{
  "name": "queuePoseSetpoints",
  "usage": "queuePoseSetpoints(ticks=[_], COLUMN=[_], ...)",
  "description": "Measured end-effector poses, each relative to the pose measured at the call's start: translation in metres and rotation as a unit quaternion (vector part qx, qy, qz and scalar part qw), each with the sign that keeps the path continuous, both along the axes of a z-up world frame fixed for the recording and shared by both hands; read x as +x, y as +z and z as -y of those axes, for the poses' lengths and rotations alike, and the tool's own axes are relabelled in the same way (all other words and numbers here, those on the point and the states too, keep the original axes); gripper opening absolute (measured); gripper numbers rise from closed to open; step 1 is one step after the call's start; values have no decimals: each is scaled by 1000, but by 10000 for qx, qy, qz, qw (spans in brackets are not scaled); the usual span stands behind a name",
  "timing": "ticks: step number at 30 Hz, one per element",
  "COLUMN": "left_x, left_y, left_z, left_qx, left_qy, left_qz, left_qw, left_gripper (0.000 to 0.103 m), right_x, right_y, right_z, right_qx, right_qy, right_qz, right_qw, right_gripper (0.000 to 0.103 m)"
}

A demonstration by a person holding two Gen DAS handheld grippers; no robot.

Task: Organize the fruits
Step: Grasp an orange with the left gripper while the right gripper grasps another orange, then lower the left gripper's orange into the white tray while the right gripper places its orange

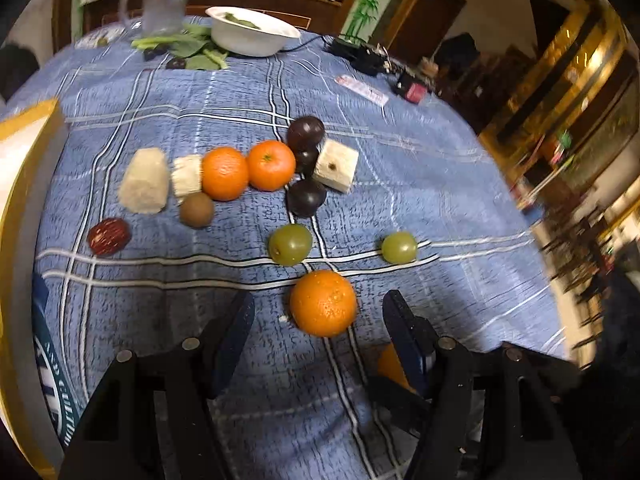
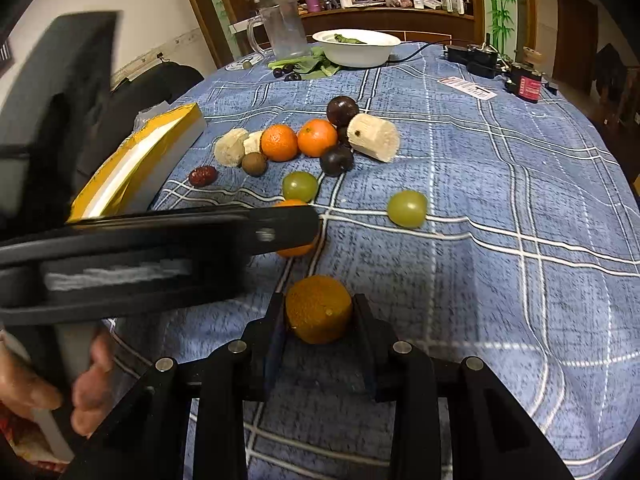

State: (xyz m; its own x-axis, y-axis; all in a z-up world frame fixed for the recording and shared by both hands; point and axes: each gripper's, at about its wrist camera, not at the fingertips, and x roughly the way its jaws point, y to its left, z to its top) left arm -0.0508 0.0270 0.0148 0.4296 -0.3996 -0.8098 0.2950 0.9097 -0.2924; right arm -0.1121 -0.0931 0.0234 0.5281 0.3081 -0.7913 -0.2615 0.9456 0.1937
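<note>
My right gripper (image 2: 319, 312) is shut on an orange (image 2: 319, 309) held just above the blue checked cloth. My left gripper (image 1: 319, 312) is open around another orange (image 1: 323, 303) that lies on the cloth, its fingers apart from it; that orange shows half hidden behind the left gripper's finger in the right wrist view (image 2: 294, 248). Farther out lie two more oranges (image 1: 248, 171), two green grapes (image 1: 290, 245) (image 1: 399, 247), dark plums (image 1: 305, 197), a kiwi (image 1: 196, 209) and a red date (image 1: 109, 237).
Pale cut chunks (image 1: 145, 186) (image 1: 336, 165) lie among the fruit. A yellow-edged box (image 2: 136, 160) stands at the left. A white bowl (image 2: 356, 46), green leaves, a glass jug (image 2: 285, 32) and black electronics (image 2: 476, 58) sit at the far end of the table.
</note>
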Motion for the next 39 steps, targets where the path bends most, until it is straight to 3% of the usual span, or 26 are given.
queuePoseSetpoints(ticks=[1,2,3,7,11,14,18,22,24,32,34,36,39], left_x=[-1,-4,-6,-17,-35,-44,-54,-59,-62,-65,-68,-69,-74], left_y=[-2,-1,-1,11,42,63,76,64,55,36,34,34,43], left_z=[2,4,5,-10,-53,-91,-164,-233,-255,-298,-303,-307,-304], left_qx=[116,267,228,73,-313,-320,-61,363,450,257,168,66,20], left_qy=[-14,-16,-122,58,492,919,1839,2792,3029,3319,3316,3313,3269], left_qz=[35,163,169,287,590,864,1062,943,813,655,649,691,815], left_qw=[9999,9995,9995,9995,9965,9915,9772,9549,9485,9407,9410,9410,9415], left_gripper=[56,37,31,31,32,32,32,32,32,34,39,52,57], right_x=[-1,-1,-1,-4,-10,-14,-11,-3,2,20,22,24,22], right_y=[0,0,1,3,13,28,48,63,65,29,16,5,5], right_z=[1,2,4,7,-1,-17,-56,-122,-153,-261,-274,-282,-289], right_qx=[18,41,58,56,76,163,275,524,603,251,83,-82,-271], right_qy=[-9,-23,-39,-121,-86,53,457,1051,1329,1938,1987,1969,2001], right_qz=[-6,-9,-4,17,110,253,394,479,506,151,85,42,220], right_qw=[10000,10000,10000,9999,9999,9995,9978,9919,9880,9806,9800,9804,9792], right_gripper=[35,35,35,35,35,35,35,35,36,36,36,37,40])
